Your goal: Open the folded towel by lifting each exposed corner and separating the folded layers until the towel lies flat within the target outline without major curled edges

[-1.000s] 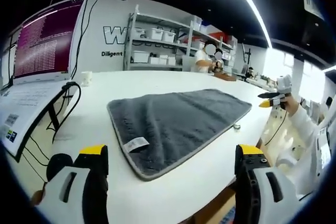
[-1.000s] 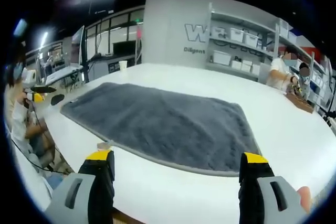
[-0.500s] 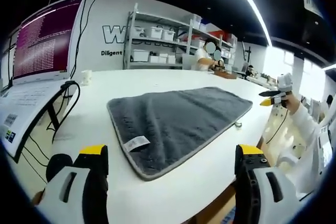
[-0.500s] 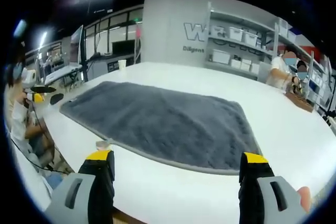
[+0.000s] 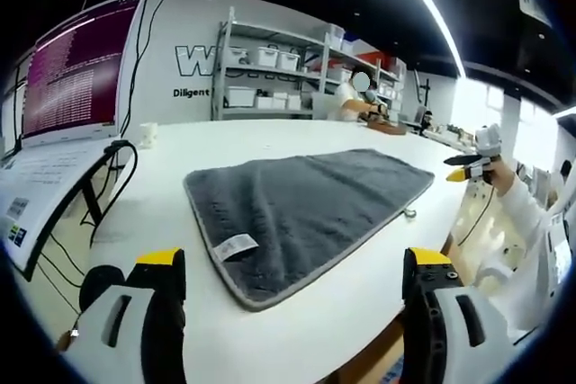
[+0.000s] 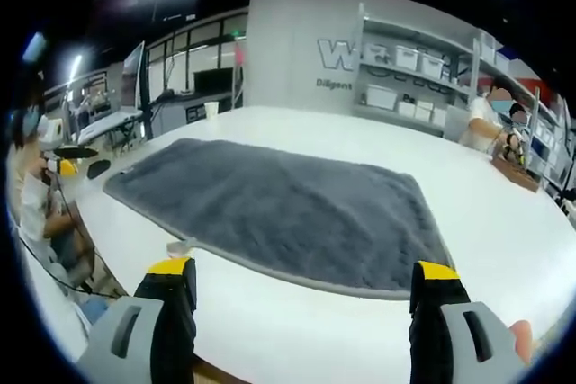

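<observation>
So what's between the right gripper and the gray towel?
Just bare white table. In the right gripper view, the right gripper hangs open short of the gray towel, touching nothing; a small white tag pokes out by the towel's edge.

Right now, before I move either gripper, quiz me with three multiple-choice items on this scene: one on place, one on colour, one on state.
1. Where is the towel's white label?
A. on the corner near the left gripper
B. hanging off the table edge
C. under the monitor

2. What colour is the towel?
A. white
B. dark grey
C. red

3. How do the two grippers stand?
A. both shut on the towel
B. one shut on a corner
C. both open, off the towel

Answers:
1. A: the white label sits on the towel corner just ahead of the left gripper.
2. B: the towel is dark grey with a paler hem, spread on the white table.
3. C: the left gripper and the right gripper show jaws wide apart, with bare table between them and the towel.
</observation>
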`<act>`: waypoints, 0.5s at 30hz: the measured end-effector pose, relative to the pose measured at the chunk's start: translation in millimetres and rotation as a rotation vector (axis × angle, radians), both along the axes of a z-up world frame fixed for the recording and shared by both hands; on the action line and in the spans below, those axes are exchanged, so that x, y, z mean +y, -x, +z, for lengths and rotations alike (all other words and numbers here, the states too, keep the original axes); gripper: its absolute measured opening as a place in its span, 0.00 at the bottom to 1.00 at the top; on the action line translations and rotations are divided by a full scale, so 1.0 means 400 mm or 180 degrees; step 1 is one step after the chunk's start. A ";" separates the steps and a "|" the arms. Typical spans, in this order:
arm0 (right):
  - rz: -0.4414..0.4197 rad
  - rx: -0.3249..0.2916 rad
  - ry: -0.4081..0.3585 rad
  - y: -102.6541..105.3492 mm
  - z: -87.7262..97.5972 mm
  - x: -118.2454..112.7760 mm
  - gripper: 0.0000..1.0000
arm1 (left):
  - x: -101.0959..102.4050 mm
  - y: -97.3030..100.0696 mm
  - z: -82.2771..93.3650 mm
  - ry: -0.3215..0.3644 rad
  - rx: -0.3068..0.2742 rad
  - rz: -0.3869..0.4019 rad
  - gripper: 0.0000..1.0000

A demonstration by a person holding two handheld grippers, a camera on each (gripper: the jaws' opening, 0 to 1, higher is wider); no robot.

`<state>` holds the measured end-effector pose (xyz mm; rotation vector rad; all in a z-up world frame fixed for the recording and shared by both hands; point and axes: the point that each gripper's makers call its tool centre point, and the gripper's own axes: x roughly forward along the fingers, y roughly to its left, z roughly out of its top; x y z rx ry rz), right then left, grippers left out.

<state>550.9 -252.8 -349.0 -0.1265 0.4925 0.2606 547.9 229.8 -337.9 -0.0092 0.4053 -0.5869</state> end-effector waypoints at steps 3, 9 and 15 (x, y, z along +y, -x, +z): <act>0.0005 -0.0006 -0.0011 0.000 0.000 0.005 0.99 | -0.003 0.000 0.000 -0.0014 -0.0019 -0.0011 0.99; 0.0009 -0.0008 -0.0009 0.001 0.000 0.007 0.99 | -0.008 0.004 0.002 -0.0012 -0.0022 -0.0021 0.99; 0.0005 -0.0009 -0.0008 0.003 0.002 0.004 0.99 | -0.007 0.003 0.005 -0.0010 -0.0040 -0.0014 0.99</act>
